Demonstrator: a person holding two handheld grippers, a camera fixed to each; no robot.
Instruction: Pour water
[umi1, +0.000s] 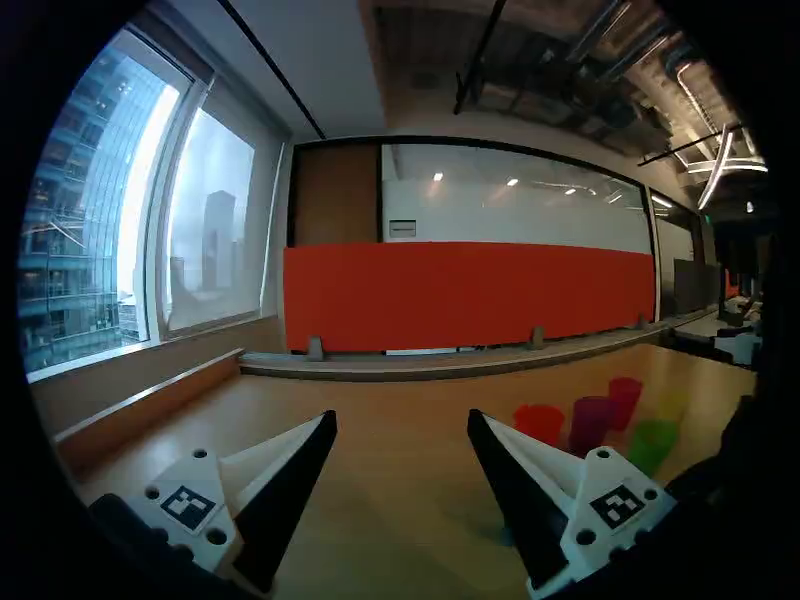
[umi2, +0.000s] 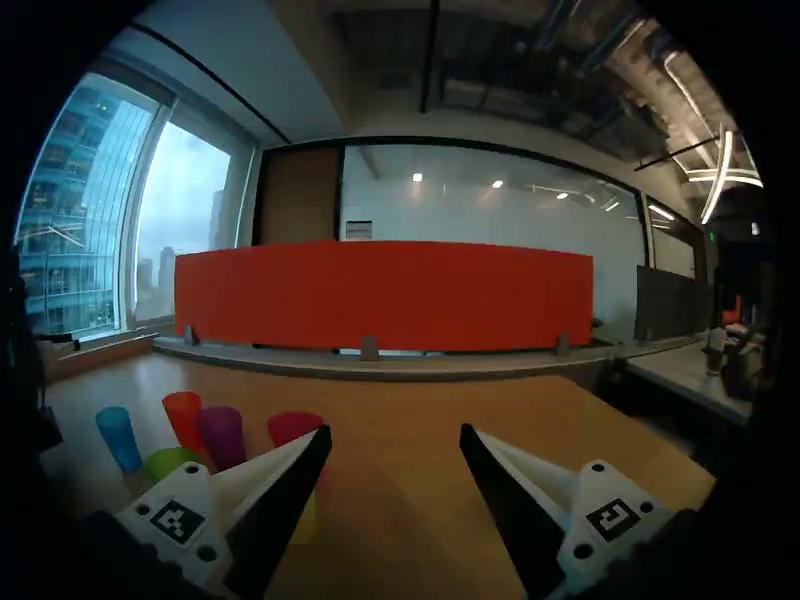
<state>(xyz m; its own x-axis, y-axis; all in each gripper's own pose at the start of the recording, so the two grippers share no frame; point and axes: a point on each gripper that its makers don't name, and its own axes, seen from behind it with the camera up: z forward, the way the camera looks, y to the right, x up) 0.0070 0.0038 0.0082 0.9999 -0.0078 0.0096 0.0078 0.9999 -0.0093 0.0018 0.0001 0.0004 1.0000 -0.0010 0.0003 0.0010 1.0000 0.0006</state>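
The wide wooden table (umi1: 400, 520) runs back to a red panel (umi2: 380, 295) along its far edge. Both grippers hang low over bare wood, the left gripper (umi1: 400, 415) and right gripper (umi2: 395, 430) each spread wide and empty, probably poised to reach in. The cups (umi2: 222, 432) stand clustered between them, at lower left of the right gripper view. They crowd close, so lifting one may jostle its neighbours. Which holds water I cannot tell.

wooden table (umi2: 420, 425) | on it: blue cup (umi2: 118, 437), orange cup (umi2: 183, 418), purple cup (umi2: 222, 436), pink cup (umi2: 293, 427), green cup (umi2: 168, 462)
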